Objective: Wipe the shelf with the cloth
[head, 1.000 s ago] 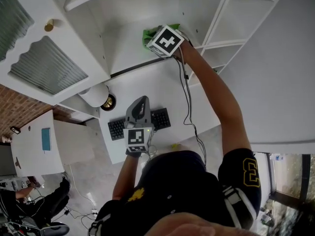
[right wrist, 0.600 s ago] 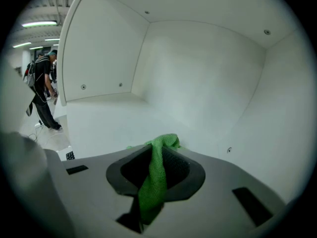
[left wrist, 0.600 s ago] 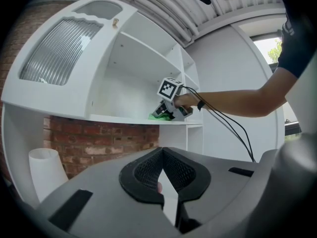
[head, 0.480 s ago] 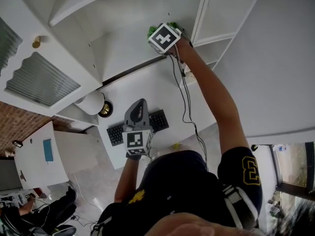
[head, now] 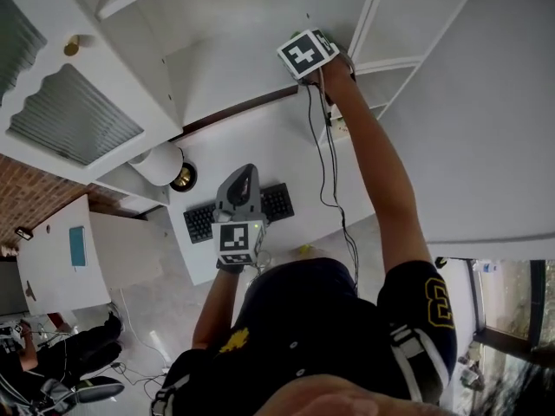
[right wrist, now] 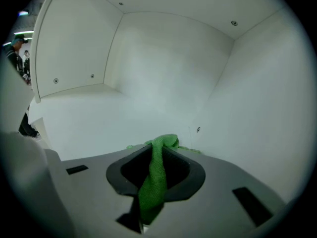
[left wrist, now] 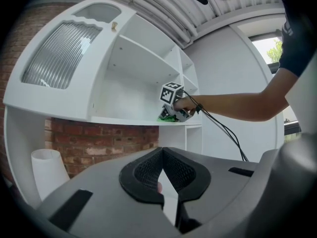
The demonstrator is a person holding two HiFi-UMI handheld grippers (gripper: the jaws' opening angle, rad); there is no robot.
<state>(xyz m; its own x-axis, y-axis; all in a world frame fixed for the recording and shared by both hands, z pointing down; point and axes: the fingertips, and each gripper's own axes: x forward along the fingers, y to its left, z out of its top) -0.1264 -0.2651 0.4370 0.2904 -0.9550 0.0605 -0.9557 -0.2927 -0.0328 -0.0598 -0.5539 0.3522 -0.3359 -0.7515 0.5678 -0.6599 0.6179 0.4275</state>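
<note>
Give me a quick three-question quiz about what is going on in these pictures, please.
1. True or false: the left gripper grips the cloth in its jaws.
2. Which colour is the cloth? A red, B green, C blue.
3. Where is the right gripper?
Key: 1 false, those jaws are together and empty; 2 B; 3 inside the white shelf, jaws shut on the cloth.
</note>
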